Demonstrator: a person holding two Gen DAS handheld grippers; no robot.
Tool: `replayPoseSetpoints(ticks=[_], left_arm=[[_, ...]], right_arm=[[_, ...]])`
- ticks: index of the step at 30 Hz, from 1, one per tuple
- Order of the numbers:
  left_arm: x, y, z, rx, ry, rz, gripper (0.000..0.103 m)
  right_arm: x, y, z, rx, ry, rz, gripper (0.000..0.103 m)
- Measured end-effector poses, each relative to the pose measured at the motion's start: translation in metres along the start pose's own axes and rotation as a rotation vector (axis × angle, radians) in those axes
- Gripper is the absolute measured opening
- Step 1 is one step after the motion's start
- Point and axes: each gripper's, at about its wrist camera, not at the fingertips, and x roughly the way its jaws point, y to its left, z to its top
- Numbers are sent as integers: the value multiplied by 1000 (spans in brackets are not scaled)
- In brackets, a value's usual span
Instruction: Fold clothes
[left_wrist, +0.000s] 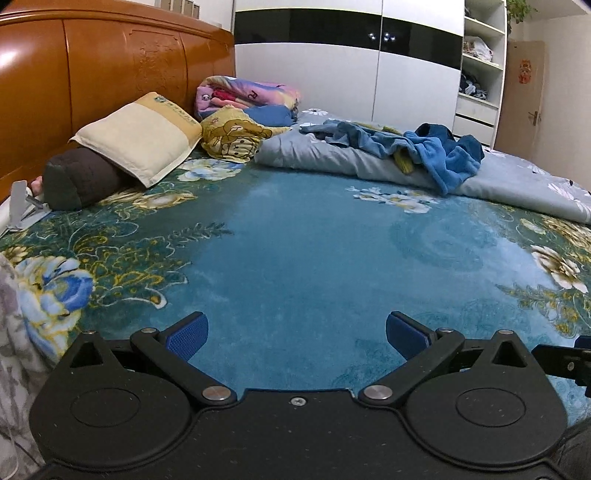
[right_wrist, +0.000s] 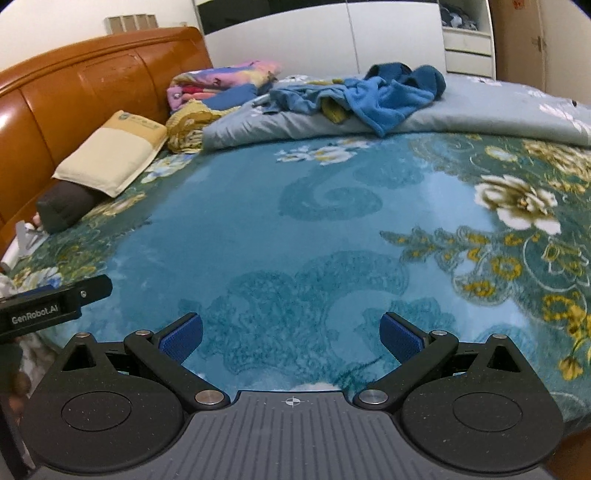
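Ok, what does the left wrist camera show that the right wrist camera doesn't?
Only the left wrist view shows the potted plant on top of the wardrobe and the red decoration on the door.

Only the right wrist view shows the left gripper's labelled body at its left edge, reading GenRobot.AI.

Both show the open left gripper or right gripper over the teal floral blanket, the unfolded blue clothes on the grey quilt, the cream pillow and the wooden headboard.

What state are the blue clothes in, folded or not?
Not folded: the blue clothes lie crumpled in a heap on the grey quilt, untouched.
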Motion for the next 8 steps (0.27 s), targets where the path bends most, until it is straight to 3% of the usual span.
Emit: replayPoseSetpoints(ticks=[8], left_arm=[[26,-8,2,12,36,-42,102]], right_arm=[[10,-4,-1,20,8,-28,103]])
